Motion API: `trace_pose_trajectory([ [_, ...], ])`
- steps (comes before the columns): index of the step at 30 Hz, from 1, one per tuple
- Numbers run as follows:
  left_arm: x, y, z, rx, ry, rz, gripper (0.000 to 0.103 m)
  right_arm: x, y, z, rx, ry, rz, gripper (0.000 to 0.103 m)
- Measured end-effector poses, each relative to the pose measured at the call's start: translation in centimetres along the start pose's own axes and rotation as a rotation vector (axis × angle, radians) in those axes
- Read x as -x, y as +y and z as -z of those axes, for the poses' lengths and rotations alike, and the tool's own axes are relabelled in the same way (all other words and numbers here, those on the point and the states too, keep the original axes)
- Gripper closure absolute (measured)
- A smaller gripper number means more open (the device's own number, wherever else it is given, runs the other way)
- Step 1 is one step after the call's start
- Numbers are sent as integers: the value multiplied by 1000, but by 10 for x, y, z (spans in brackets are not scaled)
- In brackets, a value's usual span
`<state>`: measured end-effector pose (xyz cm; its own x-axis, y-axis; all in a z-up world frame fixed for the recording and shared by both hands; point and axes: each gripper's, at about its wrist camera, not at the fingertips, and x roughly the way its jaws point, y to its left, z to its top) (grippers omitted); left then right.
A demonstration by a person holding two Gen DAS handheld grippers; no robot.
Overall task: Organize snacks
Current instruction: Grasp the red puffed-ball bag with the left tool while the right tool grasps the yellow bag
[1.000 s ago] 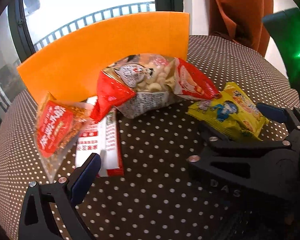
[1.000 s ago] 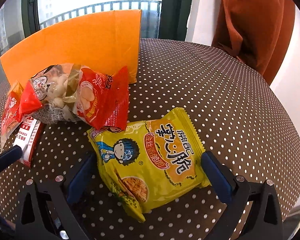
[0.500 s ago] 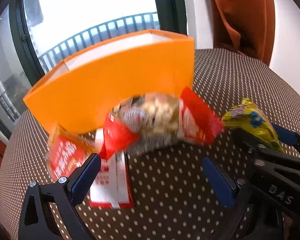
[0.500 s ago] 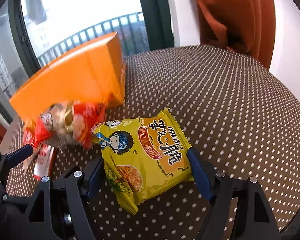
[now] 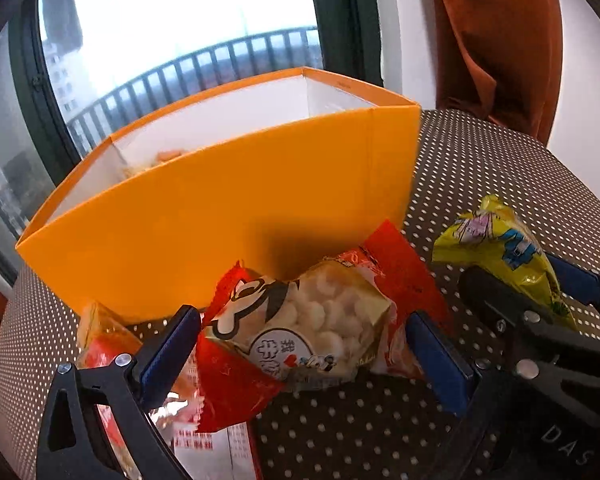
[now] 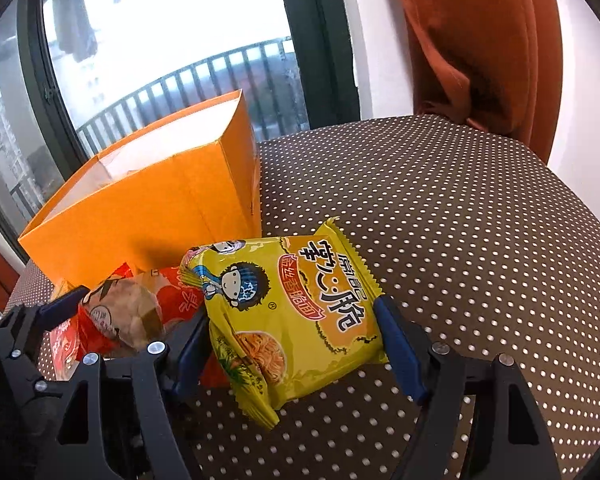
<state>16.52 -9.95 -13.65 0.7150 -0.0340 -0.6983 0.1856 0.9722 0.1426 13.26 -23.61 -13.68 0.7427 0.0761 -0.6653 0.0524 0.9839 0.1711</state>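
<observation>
The yellow noodle packet [image 6: 296,320] is pinched in the right gripper [image 6: 296,344], lifted above the dotted bench [image 6: 460,240]. The red-ended puffed snack bag [image 5: 304,320] sits between the left gripper's [image 5: 300,344] jaws — pressed against its sides — just before the open orange box [image 5: 220,224]. More red packets [image 5: 100,340] lie below.

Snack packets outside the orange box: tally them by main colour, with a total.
Yellow: 1, the noodle packet in the right gripper.
Red: 2, the puffs bag between the left gripper's fingers, and the small red packet.
Red-and-white: 1, the flat pack.
Total: 4.
</observation>
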Motion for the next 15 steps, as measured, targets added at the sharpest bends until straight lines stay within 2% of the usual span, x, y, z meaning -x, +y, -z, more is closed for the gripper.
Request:
trace_pose_trajectory([
  [2,-3,-2,1,-10,-10,-10,0,-7,0,0,0,12,2,25],
  [4,-8,-2,2,-2,3,11,0,-13,1,0,0,26,7,25],
  [6,-16,4,4,42,48,59,1,-18,4,0,5,36,18,25],
  [8,-25,10,9,95,103,144,4,-23,5,1,0,53,9,25],
  [12,-20,6,12,68,64,119,7,-27,9,4,6,65,24,25],
  [15,-15,7,16,69,58,128,10,-25,11,6,2,63,31,25],
])
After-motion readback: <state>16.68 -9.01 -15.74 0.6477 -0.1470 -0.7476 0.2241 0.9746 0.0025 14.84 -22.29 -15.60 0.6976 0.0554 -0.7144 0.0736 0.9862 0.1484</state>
